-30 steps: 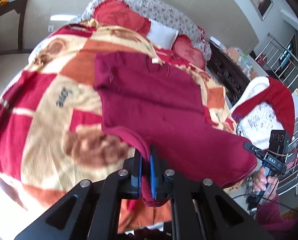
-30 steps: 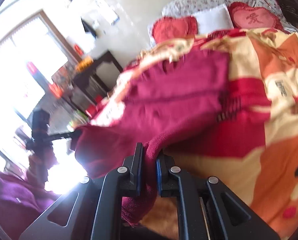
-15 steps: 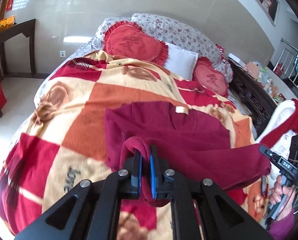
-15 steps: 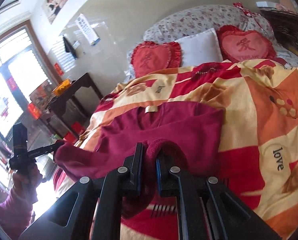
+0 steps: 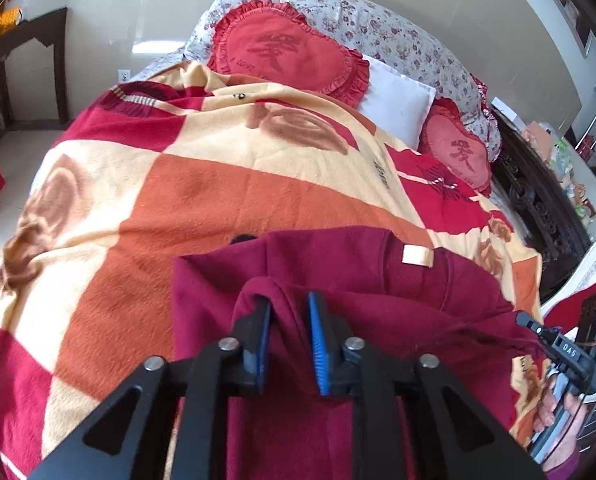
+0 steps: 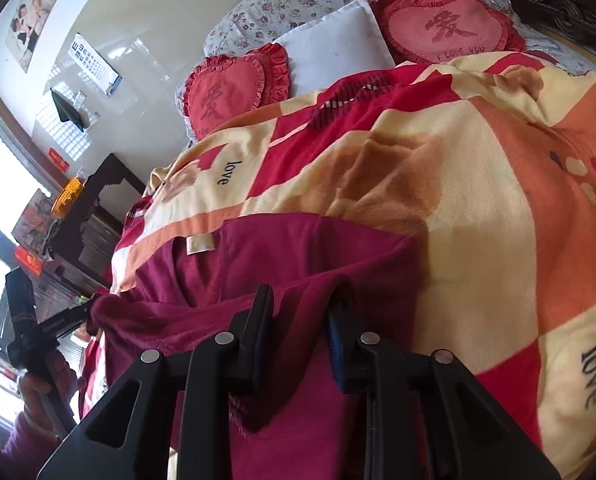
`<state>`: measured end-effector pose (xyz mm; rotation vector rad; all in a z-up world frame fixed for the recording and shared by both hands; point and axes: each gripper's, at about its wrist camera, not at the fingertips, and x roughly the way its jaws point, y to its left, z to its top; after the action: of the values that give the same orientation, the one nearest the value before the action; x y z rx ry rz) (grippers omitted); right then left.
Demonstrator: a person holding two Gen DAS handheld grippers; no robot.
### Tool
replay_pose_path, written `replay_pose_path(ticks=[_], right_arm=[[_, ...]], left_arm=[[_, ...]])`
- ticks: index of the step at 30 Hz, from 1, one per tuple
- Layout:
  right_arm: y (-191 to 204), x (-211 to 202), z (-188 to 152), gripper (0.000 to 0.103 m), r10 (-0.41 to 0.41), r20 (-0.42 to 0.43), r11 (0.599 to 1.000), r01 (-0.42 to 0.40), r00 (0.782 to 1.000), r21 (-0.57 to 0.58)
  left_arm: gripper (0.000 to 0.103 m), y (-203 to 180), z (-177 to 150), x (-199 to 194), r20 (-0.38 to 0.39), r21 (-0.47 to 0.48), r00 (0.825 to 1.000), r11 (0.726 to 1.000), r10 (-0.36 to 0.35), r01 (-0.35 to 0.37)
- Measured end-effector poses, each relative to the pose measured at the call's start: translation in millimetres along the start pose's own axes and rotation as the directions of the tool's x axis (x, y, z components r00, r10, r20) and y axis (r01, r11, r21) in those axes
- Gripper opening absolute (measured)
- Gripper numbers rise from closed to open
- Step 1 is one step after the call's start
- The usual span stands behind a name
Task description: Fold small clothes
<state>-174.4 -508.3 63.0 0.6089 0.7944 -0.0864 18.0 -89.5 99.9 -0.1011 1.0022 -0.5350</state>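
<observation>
A small maroon fleece top [image 5: 381, 292] was spread on the bed, its collar with a pale neck label [image 5: 417, 256] lying ahead of both pairs of fingers and its lower hem doubled up toward that collar. In the left wrist view, a fold of the hem was seen draped between the blue-padded fingers [image 5: 317, 344] of the left gripper [image 5: 290, 346], which stood narrowly parted; whether the cloth was gripped or only resting there could not be told. The right gripper [image 6: 298, 328] was set more widely apart, with the opposite hem corner hanging slack between its fingers [image 6: 258, 320]. The two corners appeared to have been placed level so that the fold would lie straight. Beneath the garment, a plush blanket checked in orange, cream and red [image 5: 202, 184] was spread over the bed. Beyond the fingers, red heart-shaped frilled cushions [image 5: 286, 50] and a white pillow [image 5: 397, 104] were propped at the floral headboard.
</observation>
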Motion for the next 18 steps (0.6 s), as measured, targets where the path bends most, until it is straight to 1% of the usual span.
replay_pose_path(ticks=[1,2,3,5,7,9,10,12,13,15,16,18], right_arm=[[-4,-6,-1,0.01,0.01,0.011,1.0,-0.01,1.0,0.014],[-9,-12,-2,0.02,0.002,0.032,1.0,-0.003,0.999,0.031],[-16,-24,-5,0.023,-0.018,0.07,0.998,0.014,0.997,0.054],[-24,-39,-7,0.024,-0.006,0.098,0.997,-0.001,0.995,0.077],[-25,-51,-13,0.024,-0.011,0.114,0.998,0.003,0.993,0.067],[-14,-54,-21,0.021,-0.013,0.1,1.0,0.014,0.995,-0.003],[-7,-50,-24,0.017,-0.01,0.079,0.999,0.013,0.997,-0.039],[12,-37,-28,0.016,-0.003,0.031,0.994,0.006,1.0,-0.112],[23,-29,-28,0.016,-0.012,0.023,0.988,0.016,1.0,-0.152],[44,-11,-21,0.016,-0.047,0.039,0.976,0.054,0.998,-0.213],[49,-4,-16,0.016,-0.051,0.05,0.973,0.061,0.997,-0.222],[57,13,-1,0.016,-0.049,0.076,0.972,0.064,0.996,-0.224]], left_arm=[[0.041,2,2,-1,-0.01,-0.013,1.0,1.0,-0.027,0.027],[0.054,5,4,-3,-0.014,-0.031,0.998,0.998,-0.064,0.063],[0.057,6,5,-8,-0.004,-0.035,0.998,0.997,-0.065,0.065],[0.071,3,5,-24,0.055,-0.012,0.998,1.0,-0.014,0.015],[0.077,3,4,-37,0.1,0.011,0.995,1.0,-0.011,0.01],[0.077,3,2,-46,0.123,0.021,0.992,1.0,-0.001,-0.002],[0.077,5,1,-48,0.129,0.016,0.992,1.0,0.007,-0.009],[0.077,8,-2,-47,0.137,-0.006,0.99,1.0,0.018,-0.017],[0.077,8,-4,-42,0.125,-0.01,0.992,1.0,0.021,-0.02],[0.077,8,-6,-32,0.098,-0.012,0.995,0.999,0.034,-0.034],[0.077,7,-8,-25,0.084,-0.016,0.995,0.999,0.051,-0.049],[0.079,6,-11,-2,0.014,-0.002,0.996,0.996,0.093,-0.093]])
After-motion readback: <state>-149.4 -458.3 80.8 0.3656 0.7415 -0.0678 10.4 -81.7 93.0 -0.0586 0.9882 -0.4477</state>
